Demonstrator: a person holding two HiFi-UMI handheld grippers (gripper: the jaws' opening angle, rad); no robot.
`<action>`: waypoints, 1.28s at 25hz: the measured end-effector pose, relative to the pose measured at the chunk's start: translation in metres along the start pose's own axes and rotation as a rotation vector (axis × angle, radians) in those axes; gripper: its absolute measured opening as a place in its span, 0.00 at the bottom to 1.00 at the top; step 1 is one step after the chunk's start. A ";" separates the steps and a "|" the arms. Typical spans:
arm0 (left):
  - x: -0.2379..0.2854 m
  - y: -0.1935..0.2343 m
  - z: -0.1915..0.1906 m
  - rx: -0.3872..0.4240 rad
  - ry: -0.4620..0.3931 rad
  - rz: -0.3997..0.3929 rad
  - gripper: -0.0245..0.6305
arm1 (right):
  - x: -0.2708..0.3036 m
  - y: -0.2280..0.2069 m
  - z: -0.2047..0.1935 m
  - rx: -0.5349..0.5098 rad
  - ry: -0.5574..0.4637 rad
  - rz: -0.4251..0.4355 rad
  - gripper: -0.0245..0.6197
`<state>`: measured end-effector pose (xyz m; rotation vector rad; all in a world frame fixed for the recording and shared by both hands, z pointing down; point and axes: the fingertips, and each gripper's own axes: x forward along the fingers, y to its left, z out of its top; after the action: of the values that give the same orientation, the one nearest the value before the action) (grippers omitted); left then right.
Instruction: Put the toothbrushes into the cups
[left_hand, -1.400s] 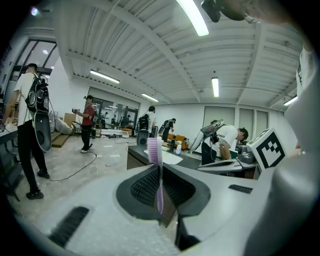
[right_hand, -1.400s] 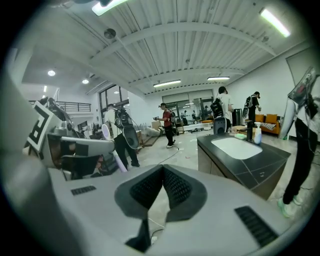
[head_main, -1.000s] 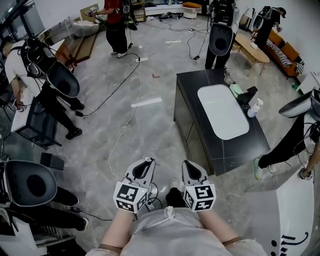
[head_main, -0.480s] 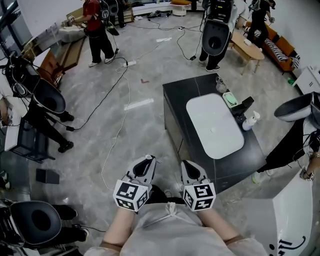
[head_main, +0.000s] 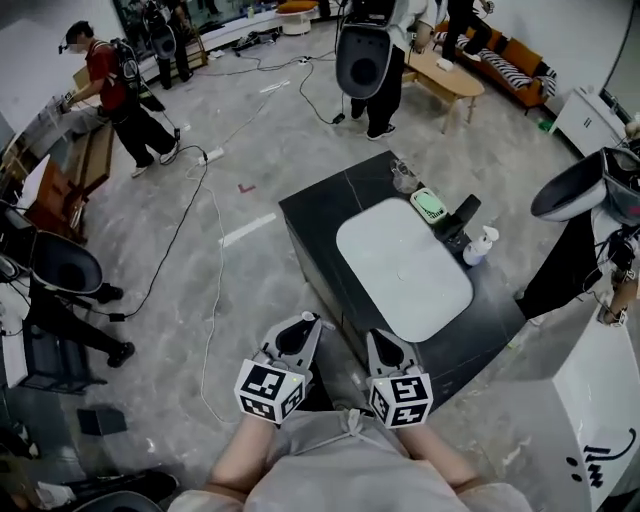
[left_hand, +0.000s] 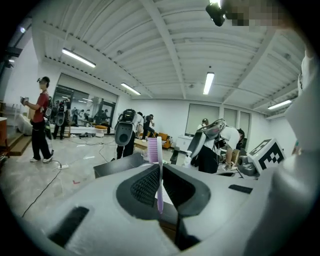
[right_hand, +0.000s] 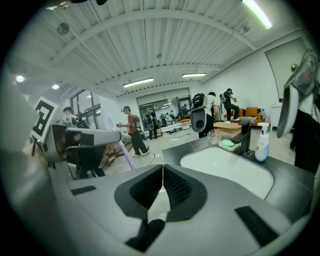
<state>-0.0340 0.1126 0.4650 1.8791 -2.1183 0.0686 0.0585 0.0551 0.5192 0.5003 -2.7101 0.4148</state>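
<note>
Both tongs sit low in the head view, the left gripper (head_main: 303, 325) and right gripper (head_main: 380, 342) now just off the near corner of the dark counter (head_main: 315, 215), which lies closer than a second ago. In the left gripper view, the jaws are pinched on an upright purple toothbrush (left_hand: 159, 195), short of the counter. In the right gripper view, the jaws meet with nothing between them, and a clear cup (right_hand: 213, 136) stands at the counter's far end.
</note>
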 end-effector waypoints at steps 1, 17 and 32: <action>0.013 0.005 0.004 0.010 0.005 -0.025 0.09 | 0.008 -0.007 0.003 0.011 -0.003 -0.023 0.08; 0.230 0.077 0.086 0.146 0.113 -0.543 0.09 | 0.122 -0.107 0.076 0.234 -0.075 -0.502 0.08; 0.372 0.104 0.130 0.209 0.126 -0.797 0.09 | 0.183 -0.179 0.115 0.360 -0.126 -0.831 0.08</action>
<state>-0.1958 -0.2617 0.4545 2.6156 -1.1928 0.2254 -0.0650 -0.1969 0.5271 1.6925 -2.2490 0.6298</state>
